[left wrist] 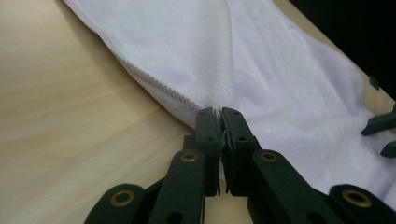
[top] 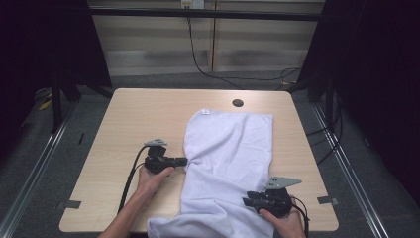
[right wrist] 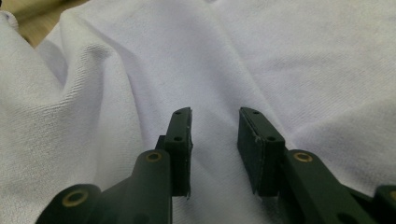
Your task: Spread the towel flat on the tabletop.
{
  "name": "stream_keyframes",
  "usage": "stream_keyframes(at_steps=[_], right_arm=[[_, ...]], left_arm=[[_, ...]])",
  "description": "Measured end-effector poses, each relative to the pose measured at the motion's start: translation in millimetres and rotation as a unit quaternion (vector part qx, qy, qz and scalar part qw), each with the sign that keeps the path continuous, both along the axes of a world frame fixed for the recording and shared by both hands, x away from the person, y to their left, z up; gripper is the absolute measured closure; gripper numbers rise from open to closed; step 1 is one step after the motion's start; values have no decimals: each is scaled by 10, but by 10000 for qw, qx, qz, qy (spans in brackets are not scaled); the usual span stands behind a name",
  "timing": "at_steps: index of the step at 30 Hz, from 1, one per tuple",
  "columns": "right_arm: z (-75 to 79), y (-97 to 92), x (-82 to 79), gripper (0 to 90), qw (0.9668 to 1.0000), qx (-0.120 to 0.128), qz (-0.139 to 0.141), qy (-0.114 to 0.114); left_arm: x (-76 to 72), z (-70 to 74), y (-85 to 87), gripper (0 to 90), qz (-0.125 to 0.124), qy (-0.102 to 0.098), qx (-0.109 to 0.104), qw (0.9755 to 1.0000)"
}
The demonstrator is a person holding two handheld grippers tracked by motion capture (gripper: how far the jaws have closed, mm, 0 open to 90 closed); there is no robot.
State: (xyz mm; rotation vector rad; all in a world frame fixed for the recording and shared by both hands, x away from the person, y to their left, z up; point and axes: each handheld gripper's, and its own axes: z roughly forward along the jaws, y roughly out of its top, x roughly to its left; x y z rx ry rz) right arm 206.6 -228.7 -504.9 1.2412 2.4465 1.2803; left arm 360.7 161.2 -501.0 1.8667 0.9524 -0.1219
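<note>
White towel (top: 230, 163), black tongs (top: 184, 161), light wood table (top: 133, 124)

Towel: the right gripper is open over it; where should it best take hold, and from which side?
Probably the towel's right edge near the right gripper, coming in from the right, level with the table. The left gripper already pinches the opposite hem; flat middle cloth offers the open jaws no fold.
</note>
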Motion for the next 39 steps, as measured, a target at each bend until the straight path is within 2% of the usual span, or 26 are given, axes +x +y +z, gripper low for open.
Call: stream_keyframes(at_steps=[3, 5, 9, 10, 12, 14, 17, 18, 20, 22, 23, 25, 26, 29, 30, 32, 35, 37, 39], right_arm=[[2, 1, 25, 666, 10000, -56, 10, -42], [1, 2, 77, 671, 9999, -87, -2, -72], [9, 45, 221, 677, 9996, -240, -69, -150], [10, 62, 268, 677, 9995, -271, -57, -164], [4, 102, 365, 672, 9996, -224, -78, -145], [5, 160, 426, 652, 9997, -196, -58, -110], [30, 227, 393, 649, 9995, -304, 43, -38], [28, 223, 362, 649, 9996, -283, 68, -31], [22, 188, 285, 650, 9998, -198, 90, 16], [25, 164, 180, 656, 9997, -174, 165, 31], [24, 156, 122, 657, 9996, -167, 219, 21], [25, 151, 7, 659, 9994, -167, 306, 3], [29, 148, -44, 659, 9994, -152, 311, 37], [42, 118, -144, 655, 9991, -112, 389, 137], [56, 108, -146, 654, 9991, -86, 394, 112], [105, 70, -81, 665, 9996, 66, 276, -44], [147, 56, 119, 674, 9994, 212, 127, -262], [128, 105, 277, 682, 9992, 181, 105, -326], [96, 172, 445, 699, 9993, 138, 90, -331]], left_arm=[[18, 166, 255, 868, 237, -194, -116, 9995], [29, 238, 412, 869, 388, -283, -50, 9988], [87, 343, 694, 869, 669, -424, -150, 9967], [102, 349, 740, 868, 748, -398, -140, 9963], [123, 315, 794, 861, 804, -413, 38, 9959], [112, 247, 833, 804, 847, -350, 76, 9958], [54, 194, 896, 691, 891, -340, 130, 9954], [22, 198, 904, 690, 919, -376, 174, 9949], [-66, 210, 894, 674, 690, -410, 183, 9966], [-186, 194, 823, 689, 278, -480, 270, 9981], [-242, 162, 773, 711, 56, -434, 302, 9986], [-336, 81, 657, 731, -248, -462, 615, 9967], [-366, 37, 608, 732, -362, -388, 671, 9963], [-419, -49, 491, 710, -537, -337, 980, 9932], [-422, -62, 479, 709, -552, -367, 915, 9936], [-423, -64, 480, 709, -542, -341, 897, 9939], [-477, -62, 489, 709, -578, -361, 912, 9935], [-519, -54, 479, 711, -672, -395, 956, 9924], [-569, -59, 470, 711, -732, -354, 894, 9927]])
